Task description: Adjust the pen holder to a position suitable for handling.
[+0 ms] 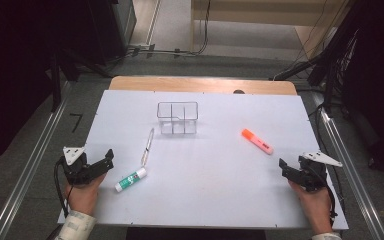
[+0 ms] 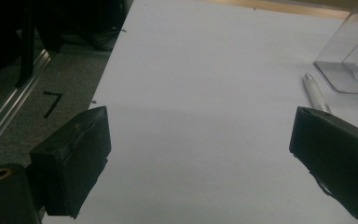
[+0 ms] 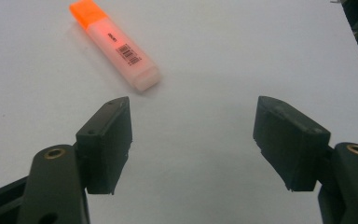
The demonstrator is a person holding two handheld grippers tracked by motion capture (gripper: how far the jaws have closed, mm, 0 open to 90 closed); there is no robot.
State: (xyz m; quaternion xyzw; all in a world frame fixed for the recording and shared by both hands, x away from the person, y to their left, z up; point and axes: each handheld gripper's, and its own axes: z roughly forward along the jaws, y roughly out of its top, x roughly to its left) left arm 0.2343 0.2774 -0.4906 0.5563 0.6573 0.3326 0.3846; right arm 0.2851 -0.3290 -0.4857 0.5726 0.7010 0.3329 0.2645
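Where it lies flat, pink highlighter (image 3: 116, 46) shows an orange cap.

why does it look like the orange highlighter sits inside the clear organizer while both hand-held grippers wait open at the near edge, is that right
Not quite: the orange highlighter lies on the white table, right of the clear organizer, as the high view shows. The left hand-held gripper and right hand-held gripper do wait open.

Your white table (image 1: 220, 190) looks smooth and matt, with bare wood along its 12 o'clock edge. The organiser (image 1: 178, 118) is clear, glossy plastic. At 2 o'clock, the orange highlighter (image 1: 257, 141) is smooth plastic with a paper barcode label. Each hand-held gripper's jaws are matt black plastic.
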